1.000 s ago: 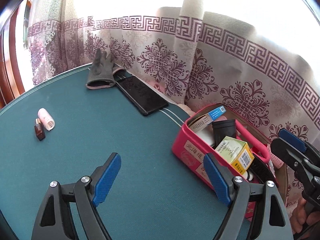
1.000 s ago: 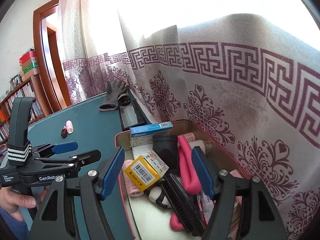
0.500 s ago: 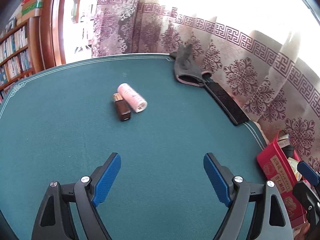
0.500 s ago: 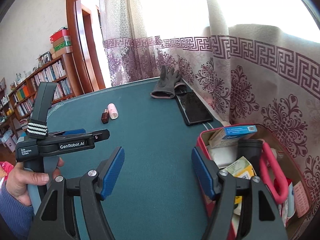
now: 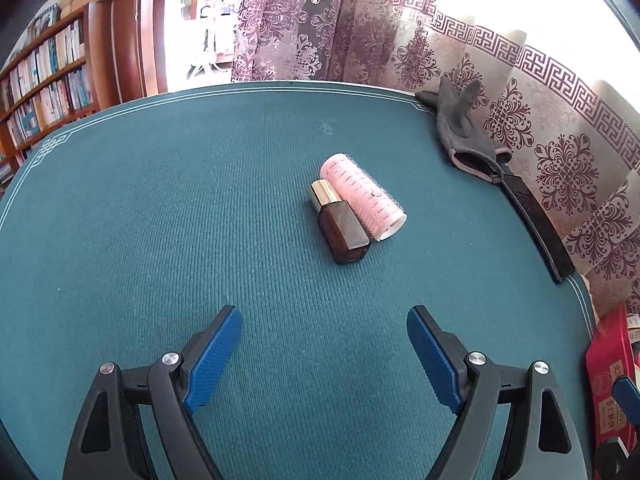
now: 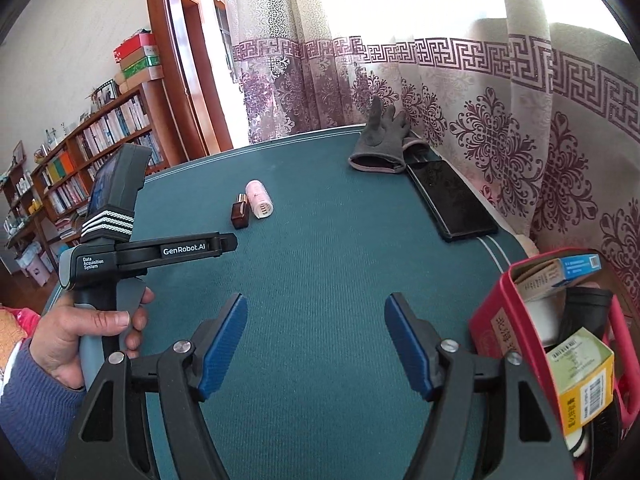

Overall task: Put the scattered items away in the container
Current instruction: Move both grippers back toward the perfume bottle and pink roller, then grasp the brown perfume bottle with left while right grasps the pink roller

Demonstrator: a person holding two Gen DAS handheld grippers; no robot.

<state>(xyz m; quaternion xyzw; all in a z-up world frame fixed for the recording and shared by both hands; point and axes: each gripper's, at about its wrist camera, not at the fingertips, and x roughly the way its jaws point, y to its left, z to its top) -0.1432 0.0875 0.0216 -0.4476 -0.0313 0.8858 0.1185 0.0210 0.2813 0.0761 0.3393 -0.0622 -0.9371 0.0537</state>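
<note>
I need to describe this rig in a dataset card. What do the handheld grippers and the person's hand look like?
Both the left gripper and right gripper have black plastic arms with silver pivot screws and textured blue finger pads. The right wrist view shows the left one's grey handle, white "GenRobot.AI" lettering and a black-and-white striped band. The left hand is bare, with a blue knit sleeve.

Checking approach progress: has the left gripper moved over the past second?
Yes. The left gripper swung away from the red container toward the brown bottle and pink roller.
</note>
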